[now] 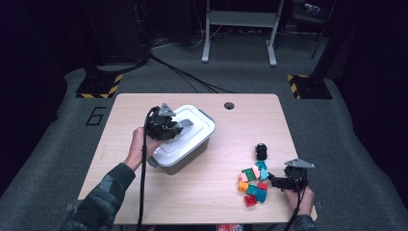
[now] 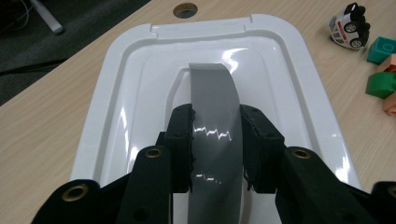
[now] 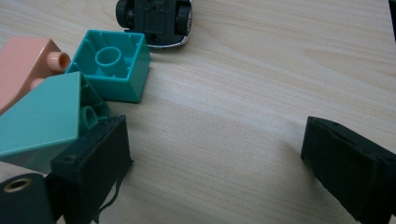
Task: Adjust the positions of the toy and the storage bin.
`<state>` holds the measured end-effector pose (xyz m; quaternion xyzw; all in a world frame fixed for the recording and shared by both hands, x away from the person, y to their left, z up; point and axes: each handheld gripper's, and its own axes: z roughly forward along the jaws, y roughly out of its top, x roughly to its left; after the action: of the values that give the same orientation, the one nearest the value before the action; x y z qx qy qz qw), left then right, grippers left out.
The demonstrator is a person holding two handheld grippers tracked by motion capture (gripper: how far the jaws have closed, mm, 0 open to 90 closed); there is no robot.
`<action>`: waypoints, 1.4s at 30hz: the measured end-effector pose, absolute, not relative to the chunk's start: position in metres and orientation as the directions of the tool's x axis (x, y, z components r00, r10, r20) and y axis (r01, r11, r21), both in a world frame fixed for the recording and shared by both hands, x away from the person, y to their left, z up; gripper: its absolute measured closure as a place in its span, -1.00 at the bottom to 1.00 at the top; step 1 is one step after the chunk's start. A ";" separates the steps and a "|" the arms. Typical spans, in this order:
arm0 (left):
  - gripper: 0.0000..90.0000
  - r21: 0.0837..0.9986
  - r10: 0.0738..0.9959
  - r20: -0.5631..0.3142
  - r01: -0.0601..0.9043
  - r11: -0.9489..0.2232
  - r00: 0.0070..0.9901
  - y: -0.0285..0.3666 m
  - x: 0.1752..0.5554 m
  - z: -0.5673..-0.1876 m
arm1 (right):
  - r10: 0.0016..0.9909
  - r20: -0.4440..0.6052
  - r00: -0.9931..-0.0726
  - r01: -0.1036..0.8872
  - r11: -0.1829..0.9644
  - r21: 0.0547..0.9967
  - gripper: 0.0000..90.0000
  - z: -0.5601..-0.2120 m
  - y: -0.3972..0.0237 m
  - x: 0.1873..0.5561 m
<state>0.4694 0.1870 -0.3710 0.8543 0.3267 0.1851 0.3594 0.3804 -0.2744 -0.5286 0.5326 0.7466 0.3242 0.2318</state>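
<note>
A person at a wooden table grips the grey handle of a white box's lid with the left gripper, its fingers clamped on either side of the strap, while the box sits left of the table's middle. The right gripper rests low at the edge of a pile of coloured blocks near the table's front right, its fingers wide apart with bare wood between them. Taking the lid off cleanly would seem to call for a straight upward pull, keeping the hold centred on the handle so the lid does not tip or drag the box along; the free gripper could steady the box if its clips bind. The left gripper view shows the bite on the handle closely, plus a toy car and blocks off to the side. The right gripper view reveals one finger touching a teal block, an upturned teal block and the car lying wheels-up. The high view alone sets out the whole layout, box and pile well apart
</note>
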 end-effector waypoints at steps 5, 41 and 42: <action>0.49 0.733 0.719 0.089 0.444 -0.516 0.689 0.178 0.468 -0.371 | 0.948 0.006 -0.318 0.651 0.214 0.728 -0.83 -0.528 -0.274 0.380; 0.50 0.769 0.747 -0.043 0.500 -0.399 0.663 0.096 0.458 -0.375 | 0.945 -0.001 -0.327 0.644 0.224 0.732 -0.83 -0.529 -0.275 0.381; 0.50 0.774 0.755 -0.058 0.507 -0.379 0.654 0.094 0.457 -0.376 | 0.945 -0.001 -0.327 0.644 0.223 0.732 -0.83 -0.529 -0.275 0.381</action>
<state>0.4574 0.0945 -0.3759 0.8159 0.3865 0.1544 0.4014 0.3809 -0.2751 -0.5286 0.5317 0.7470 0.3250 0.2317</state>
